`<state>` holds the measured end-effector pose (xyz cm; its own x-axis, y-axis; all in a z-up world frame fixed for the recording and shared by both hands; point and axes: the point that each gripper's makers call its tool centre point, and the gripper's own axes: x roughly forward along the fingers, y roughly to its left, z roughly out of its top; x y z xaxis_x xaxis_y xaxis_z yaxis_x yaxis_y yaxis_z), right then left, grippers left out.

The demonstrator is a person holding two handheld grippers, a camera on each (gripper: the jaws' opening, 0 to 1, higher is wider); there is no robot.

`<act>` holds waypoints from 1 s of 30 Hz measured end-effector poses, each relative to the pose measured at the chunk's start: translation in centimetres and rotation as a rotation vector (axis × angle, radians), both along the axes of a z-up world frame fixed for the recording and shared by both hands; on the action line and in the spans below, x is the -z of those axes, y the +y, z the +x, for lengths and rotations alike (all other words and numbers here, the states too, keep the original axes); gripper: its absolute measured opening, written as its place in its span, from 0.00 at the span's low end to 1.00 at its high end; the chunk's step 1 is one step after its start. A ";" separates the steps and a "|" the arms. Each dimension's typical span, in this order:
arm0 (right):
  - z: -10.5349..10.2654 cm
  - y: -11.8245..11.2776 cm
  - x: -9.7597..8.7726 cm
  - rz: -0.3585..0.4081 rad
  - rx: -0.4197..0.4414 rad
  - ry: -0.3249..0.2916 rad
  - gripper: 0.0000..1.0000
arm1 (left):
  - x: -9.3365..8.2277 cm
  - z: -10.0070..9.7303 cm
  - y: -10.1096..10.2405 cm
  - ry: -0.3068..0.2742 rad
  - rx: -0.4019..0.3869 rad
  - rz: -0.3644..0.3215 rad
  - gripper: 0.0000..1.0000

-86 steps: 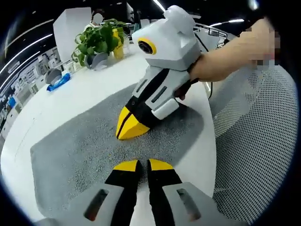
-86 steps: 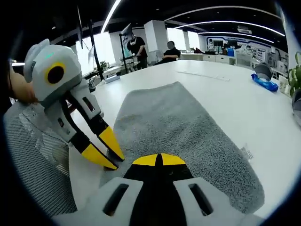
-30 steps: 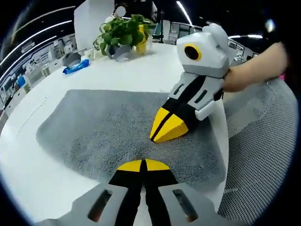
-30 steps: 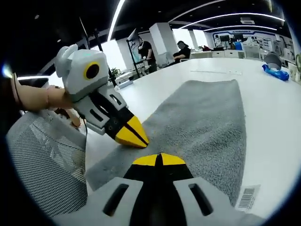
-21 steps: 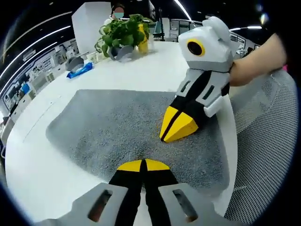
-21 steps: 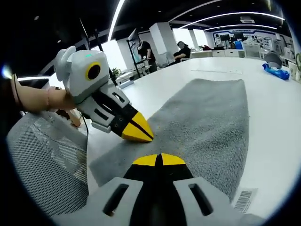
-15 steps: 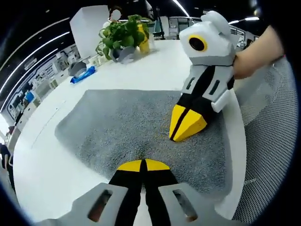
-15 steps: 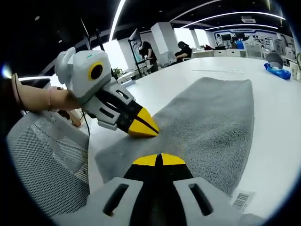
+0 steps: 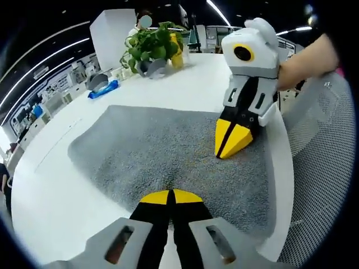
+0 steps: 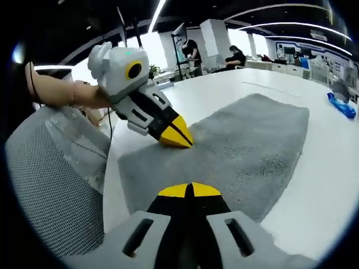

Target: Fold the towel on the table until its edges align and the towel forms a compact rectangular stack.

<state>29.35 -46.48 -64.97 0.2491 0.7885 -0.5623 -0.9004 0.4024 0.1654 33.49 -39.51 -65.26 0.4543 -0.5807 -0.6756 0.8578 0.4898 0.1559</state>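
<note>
A grey towel (image 9: 157, 148) lies spread flat on the white table (image 9: 47, 190). My left gripper (image 9: 168, 196) is shut, its yellow tips over the towel's near edge. In the left gripper view, my right gripper (image 9: 231, 140) comes in from the right, shut, with its tips resting on the towel near the right edge. In the right gripper view the towel (image 10: 247, 140) stretches away to the right. My right gripper (image 10: 189, 190) is shut above its near edge. The left gripper (image 10: 178, 134), held by a hand, touches the towel's near-left part. I see no fold of cloth between either pair of jaws.
A potted plant (image 9: 148, 47), a blue packet (image 9: 104, 88) and a white box (image 9: 112, 31) stand at the table's far side. A mesh chair (image 9: 320, 168) sits against the table edge beside the towel. People (image 10: 190, 53) stand far behind.
The left gripper's jaws, apart 2.9 s ago, are now shut. The two grippers have drawn further apart along the towel's near edge. More of the towel's width has come into both views.
</note>
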 end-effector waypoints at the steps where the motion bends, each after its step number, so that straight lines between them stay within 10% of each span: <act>1: -0.1 -0.5 -0.1 -0.013 -0.002 -0.002 0.00 | 0.0 0.0 0.0 0.000 0.000 -0.002 0.01; 12: -2.9 -5.9 0.1 -0.312 -0.204 -0.229 0.00 | -0.1 -0.1 -0.1 -0.018 0.014 0.013 0.01; 15: -3.3 -5.2 0.1 -0.413 -0.320 -0.302 0.00 | -0.5 -0.4 -0.8 -0.085 0.091 0.097 0.01; 20: -3.1 -5.2 0.5 -0.584 -0.467 -0.453 0.00 | -1.8 -4.0 -6.3 -0.032 0.265 -0.094 0.06; 23: -3.2 -5.6 -0.2 -0.617 -0.499 -0.545 0.00 | -0.2 -6.1 -7.7 -0.069 0.410 0.009 0.05; 25: -3.0 -6.6 -0.4 -0.693 -0.559 -0.676 0.00 | -0.4 -5.7 -8.1 -0.208 0.469 0.038 0.03; 30: -5.0 -8.2 0.8 -0.732 -0.654 -0.700 0.00 | -0.1 -5.2 -7.5 -0.045 0.343 -0.067 0.02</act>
